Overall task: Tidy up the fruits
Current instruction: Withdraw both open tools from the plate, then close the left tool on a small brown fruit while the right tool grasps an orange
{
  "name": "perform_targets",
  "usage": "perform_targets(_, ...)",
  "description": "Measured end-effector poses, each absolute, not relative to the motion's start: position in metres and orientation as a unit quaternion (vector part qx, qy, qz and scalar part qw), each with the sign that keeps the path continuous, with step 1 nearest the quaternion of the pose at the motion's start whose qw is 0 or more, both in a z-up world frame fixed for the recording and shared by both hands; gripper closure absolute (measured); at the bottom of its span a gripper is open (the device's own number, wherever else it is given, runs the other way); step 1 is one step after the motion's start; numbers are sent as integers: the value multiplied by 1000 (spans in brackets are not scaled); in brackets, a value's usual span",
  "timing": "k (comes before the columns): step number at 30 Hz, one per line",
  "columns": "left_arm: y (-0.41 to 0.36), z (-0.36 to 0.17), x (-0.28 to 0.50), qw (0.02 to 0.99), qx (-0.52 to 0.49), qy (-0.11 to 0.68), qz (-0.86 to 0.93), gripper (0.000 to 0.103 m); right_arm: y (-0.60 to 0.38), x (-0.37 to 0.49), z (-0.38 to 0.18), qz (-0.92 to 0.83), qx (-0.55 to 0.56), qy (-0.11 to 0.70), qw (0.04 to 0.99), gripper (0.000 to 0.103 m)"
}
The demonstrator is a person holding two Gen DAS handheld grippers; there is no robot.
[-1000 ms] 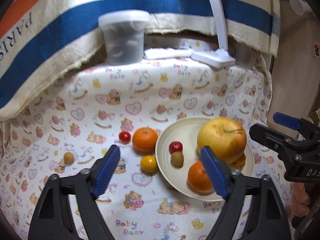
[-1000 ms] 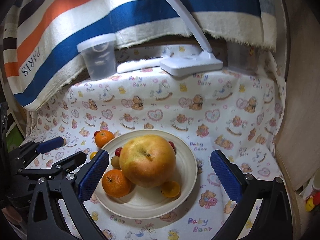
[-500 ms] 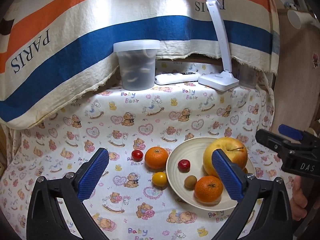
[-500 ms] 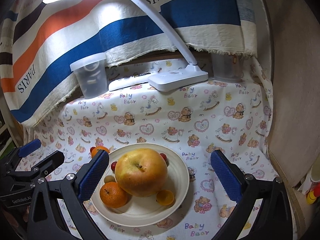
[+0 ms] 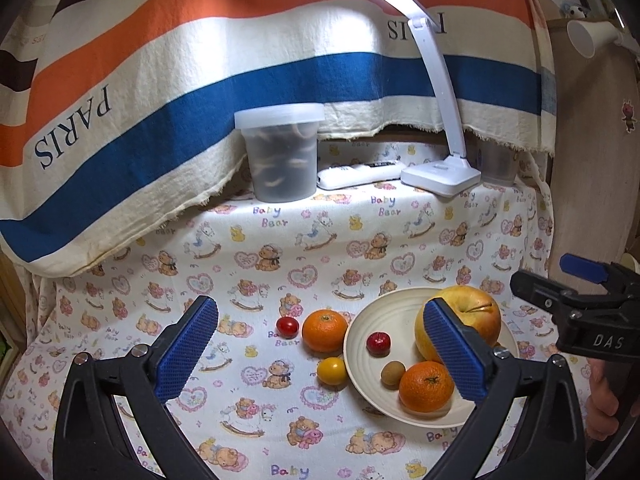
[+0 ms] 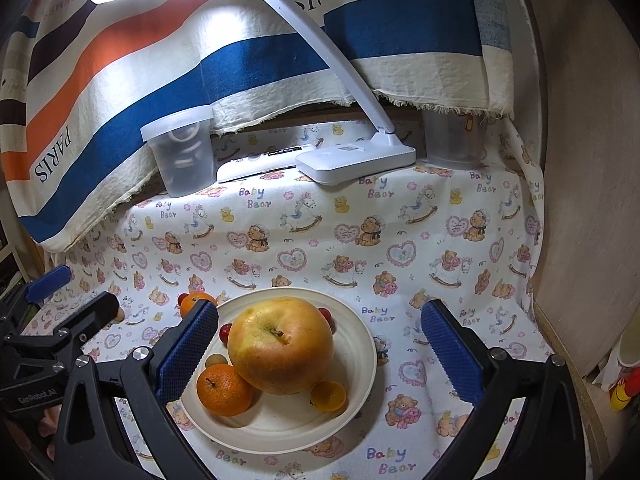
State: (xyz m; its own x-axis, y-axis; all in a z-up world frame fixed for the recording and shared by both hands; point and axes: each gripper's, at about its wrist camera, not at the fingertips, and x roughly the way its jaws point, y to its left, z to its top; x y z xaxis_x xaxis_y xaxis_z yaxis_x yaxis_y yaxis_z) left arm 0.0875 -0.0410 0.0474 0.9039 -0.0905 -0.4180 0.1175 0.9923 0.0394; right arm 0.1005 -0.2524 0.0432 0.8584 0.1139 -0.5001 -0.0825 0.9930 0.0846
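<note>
While both claws, left and right, hung apart and empty, three fruits left of the plate awaited collecting, the orange likely next.

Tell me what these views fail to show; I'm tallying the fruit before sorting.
- Right wrist view: the orange and small fruits on the cloth are mostly hidden behind the left finger of the right hand-held gripper.
- Left wrist view: the small orange piece behind the apple is hidden.
- Both views: the contents of the lidded tub are blurred by its cloudy wall.
</note>
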Motion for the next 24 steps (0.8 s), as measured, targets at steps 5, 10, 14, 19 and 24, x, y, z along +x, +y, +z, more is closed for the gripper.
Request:
perform_targets(5,-31,54,87,977,25,207,-45,1,-252,101,42,49,26,262,964,1)
perform_targets(10,-12,59,93,976,21,213,-31,1,-251,100,41,50,21,259,964,1)
perform_targets(14,20,57,104,975,-5,221,-11,1,-245,99,45,44,9,253,967,1)
perform_targets(19,63,52,114,971,-63,229,12,1,-234,96,55,48,-5,249,967,1)
perform_targets(24,85,50,116,969,-77,230,39,1,-214,95,60,64,-24,249,966,1)
